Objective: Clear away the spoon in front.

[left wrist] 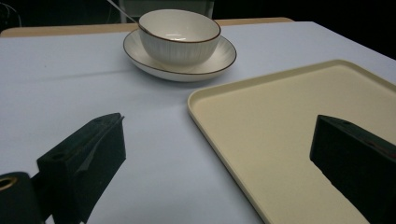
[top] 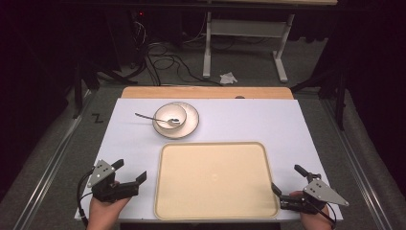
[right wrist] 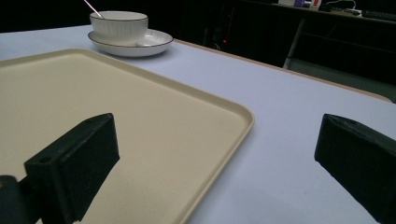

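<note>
Looking down from the high view, we see a cream tray (top: 215, 181) lying near the front edge of the white table (top: 287, 124), with a bowl (top: 171, 115) on a saucer (top: 189, 125) just beyond its far left corner and a spoon (top: 152, 117) resting in the bowl, handle pointing left. The left gripper (top: 130, 172) and right gripper (top: 285, 181) flank the tray, both with jaws spread and nothing between them. The left gripper view brings out the bowl's dark rim and ribbed wall; the right gripper view shows the tray's raised right edge and bare tabletop beyond it. We find open surface left of the tray too.
</note>
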Motion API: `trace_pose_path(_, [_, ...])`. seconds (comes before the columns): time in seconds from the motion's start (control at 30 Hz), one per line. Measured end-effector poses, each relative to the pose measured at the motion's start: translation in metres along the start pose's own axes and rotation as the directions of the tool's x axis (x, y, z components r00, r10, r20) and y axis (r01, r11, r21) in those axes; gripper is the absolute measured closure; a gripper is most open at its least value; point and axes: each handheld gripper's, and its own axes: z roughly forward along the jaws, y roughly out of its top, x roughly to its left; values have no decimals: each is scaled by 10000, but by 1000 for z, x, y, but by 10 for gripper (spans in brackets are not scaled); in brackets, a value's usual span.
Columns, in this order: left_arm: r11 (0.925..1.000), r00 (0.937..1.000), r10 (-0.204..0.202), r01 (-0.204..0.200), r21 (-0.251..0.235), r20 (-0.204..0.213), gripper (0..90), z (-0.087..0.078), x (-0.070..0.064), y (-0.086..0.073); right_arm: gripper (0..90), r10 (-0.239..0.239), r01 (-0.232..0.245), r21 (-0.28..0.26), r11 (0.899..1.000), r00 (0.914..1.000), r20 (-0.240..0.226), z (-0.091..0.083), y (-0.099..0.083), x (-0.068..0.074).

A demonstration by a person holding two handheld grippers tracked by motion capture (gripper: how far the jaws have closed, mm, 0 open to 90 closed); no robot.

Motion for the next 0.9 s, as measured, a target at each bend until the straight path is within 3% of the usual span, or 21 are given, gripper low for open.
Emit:
trace_pose_path(0.17, [9995,9996,266,-264,174,-102,42,10,-1,13,5,-33,33,-8,10000,10000,23,-2,0,0])
trace_pose_path(0.6, [9998,9999,69,-67,164,-130,42,24,5,52,5,-76,75,-74,9999,9999,-115,-1,1,-1])
trace_pose_path(0.9, [9996,9998,28,-23,274,-172,42,32,7,68,5,17,-18,-115,9999,9999,-115,-1,1,-1])
